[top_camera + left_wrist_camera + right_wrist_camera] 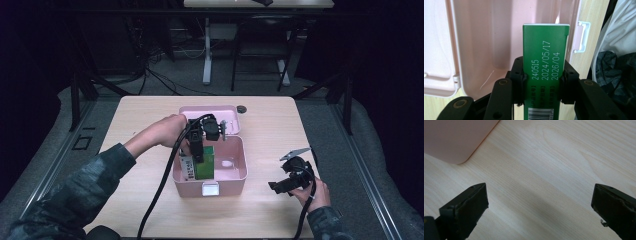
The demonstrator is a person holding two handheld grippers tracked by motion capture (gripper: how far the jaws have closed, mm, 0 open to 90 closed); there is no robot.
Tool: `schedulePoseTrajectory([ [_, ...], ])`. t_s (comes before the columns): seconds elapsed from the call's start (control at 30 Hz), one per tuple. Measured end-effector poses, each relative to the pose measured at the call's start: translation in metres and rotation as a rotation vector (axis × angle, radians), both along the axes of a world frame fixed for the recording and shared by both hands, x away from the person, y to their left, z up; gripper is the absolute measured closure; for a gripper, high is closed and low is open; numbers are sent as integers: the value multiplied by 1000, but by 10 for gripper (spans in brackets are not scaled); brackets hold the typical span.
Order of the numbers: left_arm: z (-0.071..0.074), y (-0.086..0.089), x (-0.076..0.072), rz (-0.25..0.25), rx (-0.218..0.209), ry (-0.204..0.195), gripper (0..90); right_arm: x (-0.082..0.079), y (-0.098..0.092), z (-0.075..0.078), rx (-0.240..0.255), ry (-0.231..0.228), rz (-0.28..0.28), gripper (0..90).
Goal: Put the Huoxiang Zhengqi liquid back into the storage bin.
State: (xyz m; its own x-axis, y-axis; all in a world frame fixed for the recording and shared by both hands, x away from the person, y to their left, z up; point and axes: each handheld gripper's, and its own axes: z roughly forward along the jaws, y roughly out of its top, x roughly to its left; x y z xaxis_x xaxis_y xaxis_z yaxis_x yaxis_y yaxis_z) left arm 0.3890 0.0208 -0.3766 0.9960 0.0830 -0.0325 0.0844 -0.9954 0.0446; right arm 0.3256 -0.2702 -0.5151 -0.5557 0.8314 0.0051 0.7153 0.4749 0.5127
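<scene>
A pink box stands open at the middle of the table, its lid tipped back. My left gripper points down into the box's left half, shut on a green carton. In the left gripper view the green carton sits clamped between the two black jaws, with dates printed in white on it, and the pink box lies behind. A white packet stands in the box beside the carton. My right gripper hovers right of the box, open, nothing between its fingers.
A small white object lies on the box floor. The box's white latch faces the front edge. A small dark round thing sits on the table behind the lid. Bare wood lies under the right gripper, with the pink box's corner close by.
</scene>
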Motion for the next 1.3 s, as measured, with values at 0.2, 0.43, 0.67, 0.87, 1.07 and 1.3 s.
schedulePoseTrajectory([
  [0.2, -4, 0, -2, 3, -4, 1, 631, 0, 0, 0, -4, -1, 2, 3],
  [0.43, -11, 3, -4, 5, 4, 4, 631, 0, 0, 0, -1, 6, 0, 4],
  [0.67, -18, 6, -6, 7, 5, 6, 631, 0, 0, 0, -10, 3, 4, 4],
  [0.87, -24, 7, -8, 7, 10, 13, 631, 0, 0, 0, -11, 8, 3, 5],
  [1.07, -28, 8, -9, 12, 10, 23, 631, 0, 0, 0, -11, 8, 2, 5],
  [1.3, -32, 10, -11, 20, 11, 23, 631, 0, 0, 0, -15, 8, 4, 5],
])
